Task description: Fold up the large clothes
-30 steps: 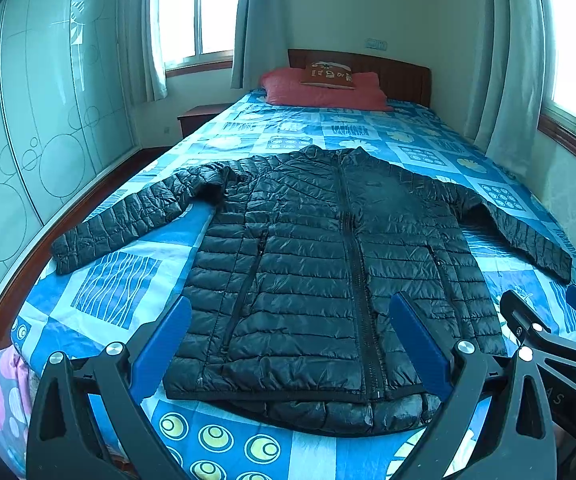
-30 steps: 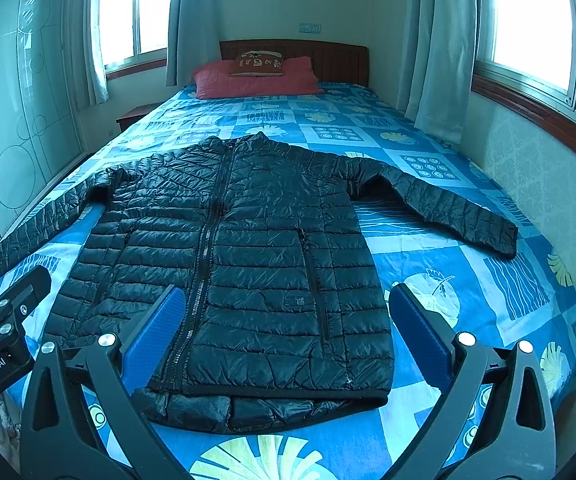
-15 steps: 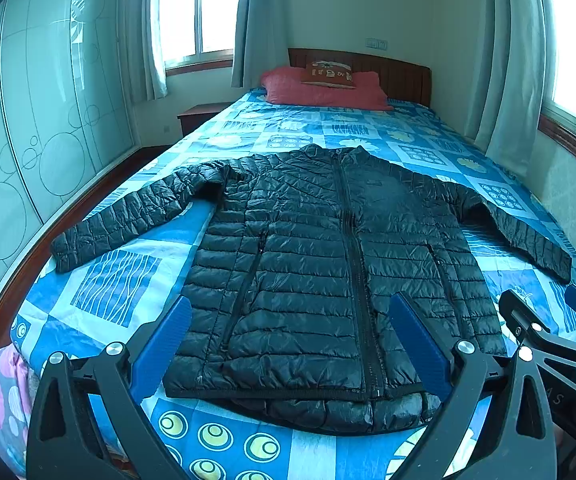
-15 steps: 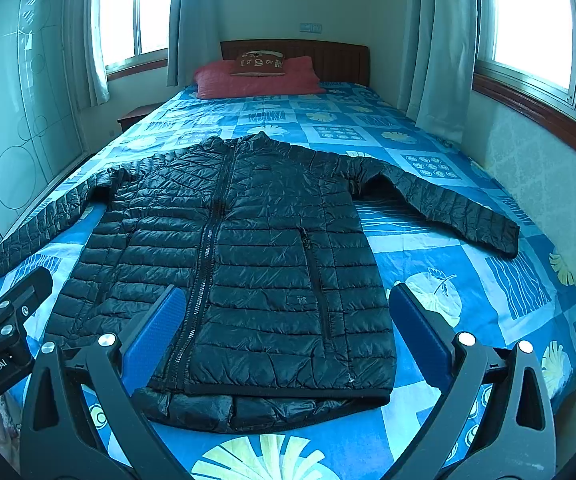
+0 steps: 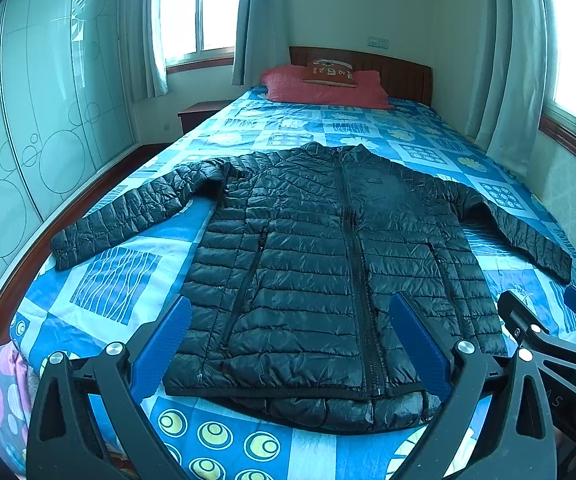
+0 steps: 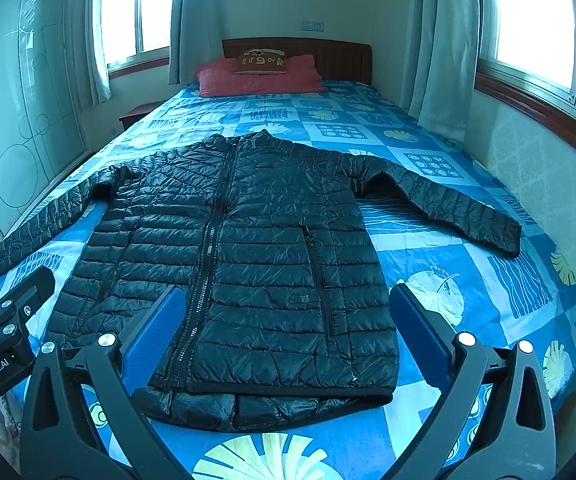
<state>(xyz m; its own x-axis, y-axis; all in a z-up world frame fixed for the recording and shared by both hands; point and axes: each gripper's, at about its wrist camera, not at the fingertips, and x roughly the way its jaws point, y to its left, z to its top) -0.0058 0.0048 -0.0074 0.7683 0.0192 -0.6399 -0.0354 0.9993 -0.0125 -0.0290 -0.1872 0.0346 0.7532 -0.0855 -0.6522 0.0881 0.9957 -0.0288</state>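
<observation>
— Ahead of both your grippers, the black jacket [image 5: 327,264] is lying flat on the blue patterned bedspread [image 6: 467,280], zipped up, front side showing. Its long axis is running away from you, hem nearest, collar pointing toward the red pillow [image 5: 323,88]

— Which tool are you seeing as closer to what?

— Your left gripper [image 5: 291,344] is hanging over the hem's left half, jaws spread wide and holding nothing. Your right gripper [image 6: 288,328] is doing the same over the right half, equally wide and empty. Neither is touching the cloth

— And the sleeves?

— Both are spreading outward, well apart from the body. The left sleeve [image 5: 128,216] is reaching toward the wardrobe side, so your left tool is looking nearer to it; the right sleeve [image 6: 447,204] is stretching toward the window wall, nearer your right tool

— How is the fabric looking?

— Quilted and puffy, with a shiny, slippery-looking shell and stitched horizontal ribs. I'm judging it will be springing back and sliding, so you're probably wanting a deep pinch at a seam or cuff. The back hem is peeking out below the front one, slightly bunched
</observation>
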